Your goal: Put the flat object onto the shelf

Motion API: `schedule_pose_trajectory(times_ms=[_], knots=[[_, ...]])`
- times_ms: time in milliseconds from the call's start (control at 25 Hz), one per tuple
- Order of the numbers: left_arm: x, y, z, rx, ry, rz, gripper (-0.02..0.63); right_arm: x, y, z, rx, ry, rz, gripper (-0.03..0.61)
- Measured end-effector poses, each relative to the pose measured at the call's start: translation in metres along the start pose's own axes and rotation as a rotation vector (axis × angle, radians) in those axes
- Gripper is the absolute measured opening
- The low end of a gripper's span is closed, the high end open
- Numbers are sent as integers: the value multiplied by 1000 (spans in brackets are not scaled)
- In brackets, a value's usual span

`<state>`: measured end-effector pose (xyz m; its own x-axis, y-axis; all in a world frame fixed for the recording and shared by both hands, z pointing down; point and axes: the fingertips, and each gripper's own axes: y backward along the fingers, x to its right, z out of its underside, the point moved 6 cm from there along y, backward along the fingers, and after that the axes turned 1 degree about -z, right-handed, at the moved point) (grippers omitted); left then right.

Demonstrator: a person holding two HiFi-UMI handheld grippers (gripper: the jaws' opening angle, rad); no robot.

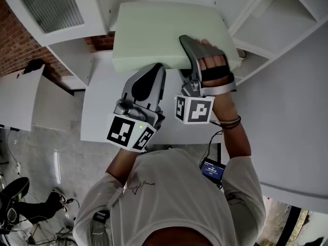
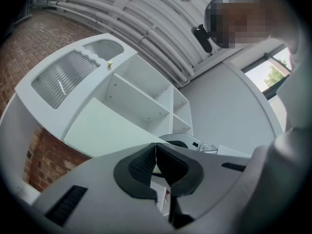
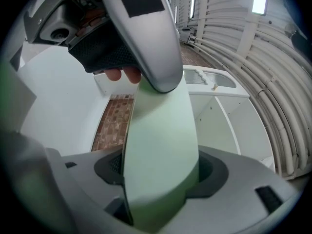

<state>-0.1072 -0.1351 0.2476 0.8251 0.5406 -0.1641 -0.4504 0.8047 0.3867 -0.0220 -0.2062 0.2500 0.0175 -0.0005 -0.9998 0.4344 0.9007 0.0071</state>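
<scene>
I hold a pale green flat board (image 1: 164, 32) up in front of the white shelf unit (image 1: 279, 19). My right gripper (image 1: 188, 47) is shut on the board's near right edge, and in the right gripper view the board (image 3: 161, 145) fills the gap between the jaws. My left gripper (image 1: 160, 68) meets the near edge a little to the left. Its pads (image 2: 146, 167) are pressed together with a thin pale sliver between them, and the board (image 2: 105, 130) spreads away to the left. Open shelf compartments (image 2: 141, 94) lie beyond the board.
A frosted ribbed panel (image 1: 51, 4) tops the unit at the upper left. A brick wall (image 1: 15, 40) lies behind it. Below the grippers is a white table top (image 1: 102, 106), with another white panel (image 1: 36, 104) further left. Cables and dark gear (image 1: 20, 199) lie on the floor.
</scene>
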Motion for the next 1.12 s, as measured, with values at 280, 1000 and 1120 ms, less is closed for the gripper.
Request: schedule_pose_trajectory(times_ms=[280, 1000, 1120], knots=[[-3, -3, -2, 45, 32, 6, 15, 2, 3, 1, 23, 0, 0, 298], [-14, -9, 4, 107, 109, 26, 15, 4, 33, -4, 142, -111, 0, 296], [-16, -10, 3, 104, 103, 22, 15, 5, 45, -5, 164, -152, -2, 296]])
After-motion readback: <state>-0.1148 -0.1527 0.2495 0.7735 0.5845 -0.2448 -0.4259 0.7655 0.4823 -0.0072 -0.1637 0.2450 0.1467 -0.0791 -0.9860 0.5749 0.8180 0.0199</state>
